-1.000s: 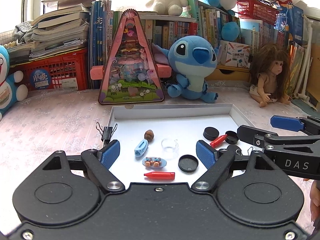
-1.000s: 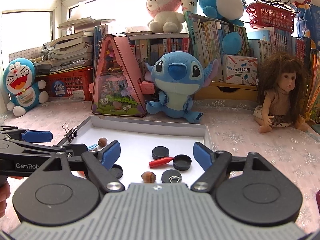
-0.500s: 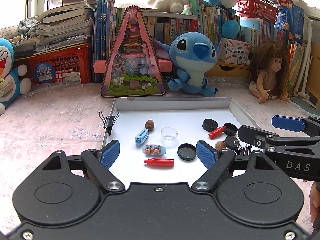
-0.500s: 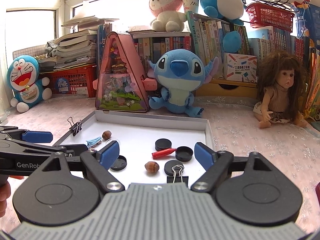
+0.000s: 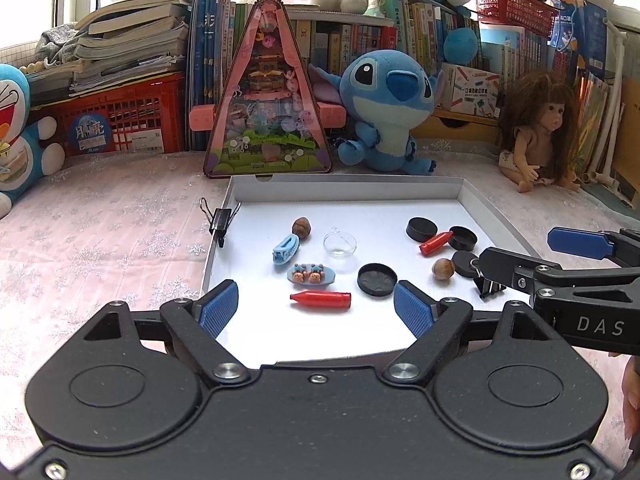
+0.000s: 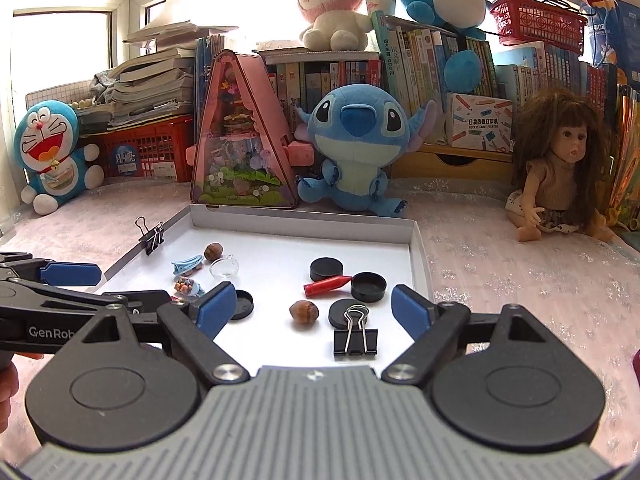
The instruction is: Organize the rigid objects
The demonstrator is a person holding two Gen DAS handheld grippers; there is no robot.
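Observation:
A white tray [image 5: 344, 184] holds small items: two red crayon-like pieces [image 5: 320, 301] [image 5: 435, 243], two hazelnuts [image 5: 301, 227] [image 5: 443, 269], a blue hair clip [image 5: 285, 250], a clear dome [image 5: 339, 241] and several black round lids [image 5: 377, 279]. My left gripper [image 5: 316, 310] hangs open over the tray's near edge, holding nothing. My right gripper [image 6: 312, 312] is above the near right part, its jaws opening with nothing pressed between them. Just in front of it a black binder clip [image 6: 355, 338] lies beside a hazelnut [image 6: 304, 312]. Another binder clip [image 6: 151, 236] sits on the left rim.
A pink triangular toy house [image 5: 267, 96], a blue plush [image 5: 390, 100] and a doll [image 5: 538, 132] stand behind the tray. Books and a red crate [image 5: 120, 120] line the back. The pink patterned tablecloth [image 5: 100, 232] spreads left and right of the tray.
Both grippers have drawn back a little from the tray, so more of its floor shows. The near binder clip has come fully into the right wrist view. The right jaws stand slightly wider.

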